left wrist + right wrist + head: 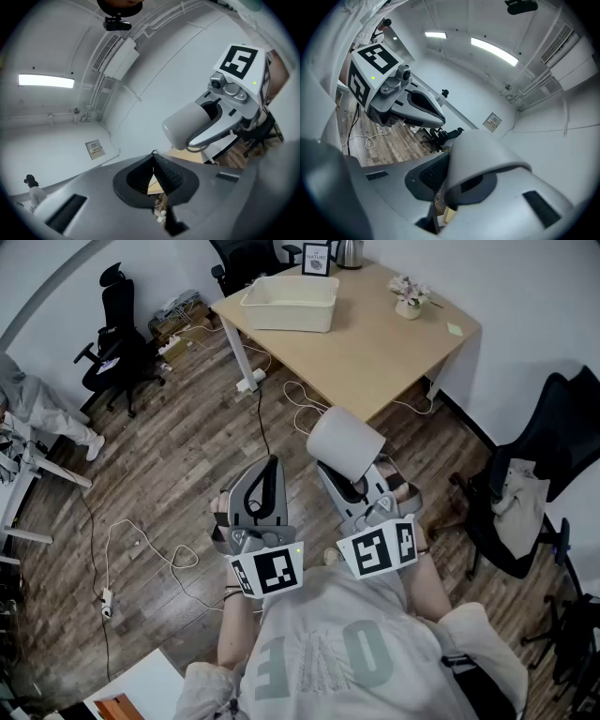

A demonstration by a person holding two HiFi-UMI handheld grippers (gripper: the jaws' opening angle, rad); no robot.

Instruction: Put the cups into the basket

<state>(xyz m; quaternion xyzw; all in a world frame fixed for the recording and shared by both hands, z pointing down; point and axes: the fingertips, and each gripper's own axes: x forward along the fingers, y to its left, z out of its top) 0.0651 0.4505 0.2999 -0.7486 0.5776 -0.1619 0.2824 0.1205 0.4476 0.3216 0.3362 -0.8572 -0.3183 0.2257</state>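
Note:
A white cup (345,440) lies on its side between the fingers of my right gripper (352,474), which is shut on it; in the right gripper view the cup (483,165) fills the space between the jaws. My left gripper (271,468) is held beside it, shut with nothing in it, its pads (164,174) meeting at the tips. From the left gripper view the cup (186,124) shows up and to the right. The cream basket (287,319) stands on the far wooden table (384,348), well ahead of both grippers.
On the table are a small flower pot (409,296), a framed card (317,259) and a kettle (348,251). Cables (300,404) and a power strip (106,601) lie on the wood floor. A black chair (117,334) stands left, another with cloth (525,493) right.

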